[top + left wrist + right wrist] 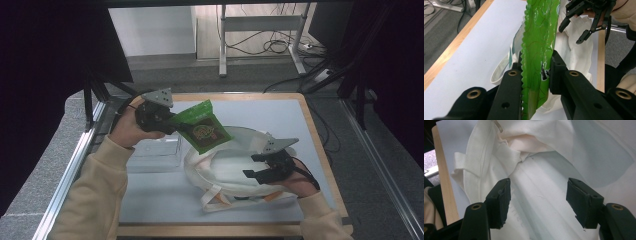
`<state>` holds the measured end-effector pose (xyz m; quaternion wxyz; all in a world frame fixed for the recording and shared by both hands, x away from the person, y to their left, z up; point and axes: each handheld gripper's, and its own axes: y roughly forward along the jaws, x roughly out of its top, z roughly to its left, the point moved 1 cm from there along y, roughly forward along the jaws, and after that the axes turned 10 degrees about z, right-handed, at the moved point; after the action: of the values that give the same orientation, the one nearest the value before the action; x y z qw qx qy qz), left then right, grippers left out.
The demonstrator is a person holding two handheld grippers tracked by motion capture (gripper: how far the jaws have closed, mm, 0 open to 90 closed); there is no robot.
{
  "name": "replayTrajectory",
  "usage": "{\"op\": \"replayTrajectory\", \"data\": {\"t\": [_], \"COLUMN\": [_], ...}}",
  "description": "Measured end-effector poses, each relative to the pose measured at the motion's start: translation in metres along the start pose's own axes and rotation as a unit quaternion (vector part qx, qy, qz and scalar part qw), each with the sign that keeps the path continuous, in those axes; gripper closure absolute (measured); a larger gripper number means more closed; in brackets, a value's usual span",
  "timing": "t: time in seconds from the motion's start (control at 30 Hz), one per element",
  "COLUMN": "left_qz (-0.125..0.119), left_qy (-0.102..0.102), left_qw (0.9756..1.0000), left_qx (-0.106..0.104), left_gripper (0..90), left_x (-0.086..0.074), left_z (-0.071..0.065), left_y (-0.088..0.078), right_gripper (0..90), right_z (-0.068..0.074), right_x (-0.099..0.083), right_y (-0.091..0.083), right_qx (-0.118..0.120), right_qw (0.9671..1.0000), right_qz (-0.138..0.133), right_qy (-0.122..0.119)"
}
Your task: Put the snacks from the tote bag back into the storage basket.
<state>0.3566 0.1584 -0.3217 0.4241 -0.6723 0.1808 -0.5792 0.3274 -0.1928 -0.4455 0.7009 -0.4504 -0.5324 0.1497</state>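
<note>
While your left gripper (pixel 176 121) clamps the glossy green snack pouch (pixel 204 126) by its serrated edge, the pouch hangs in the air above the mouth of the white cloth tote bag (pixel 227 167), clear of the bench (pixel 280 112). In the left gripper view the two black jaws press on either side of the green pouch (pixel 537 50), which runs straight up between them with its zigzag seam beside the left-hand jaw. You hold that gripper tilted, its grey three-cornered plate upward, over the left half of the bench.

Your right gripper (pixel 257 166) sits low on the right part of the white bag, and its jaws stand apart with nothing pinched between them. In the right gripper view the pads (pixel 500 200) frame a stretch of pale fabric (pixel 541 195), creased and folded, with a cloth strap loop (pixel 460 161) lying off to the left near the wooden edge.

A clear plastic box (pixel 157 152) rests on the bench just left of the bag, under your left forearm's reach. The bag's handles (pixel 215 199) trail toward the near edge of the bench, close to your cream sleeve (pixel 320 215).
</note>
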Motion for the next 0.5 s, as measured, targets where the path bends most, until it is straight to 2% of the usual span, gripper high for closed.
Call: {"op": "replayTrajectory", "data": {"t": [0.5], "left_qz": [-0.002], "left_qy": [-0.018], "left_qw": [0.9998], "left_qx": [0.012], "left_gripper": [76.5], "left_x": [-0.0102], "left_z": [0.0083], "left_y": [-0.0097], "right_gripper": [35.0], "right_z": [-0.0002], "right_x": [-0.0002], "right_y": [0.0008], "right_qx": [-0.001], "right_qw": [1.0], "right_qz": [0.001], "right_qy": [0.001]}}
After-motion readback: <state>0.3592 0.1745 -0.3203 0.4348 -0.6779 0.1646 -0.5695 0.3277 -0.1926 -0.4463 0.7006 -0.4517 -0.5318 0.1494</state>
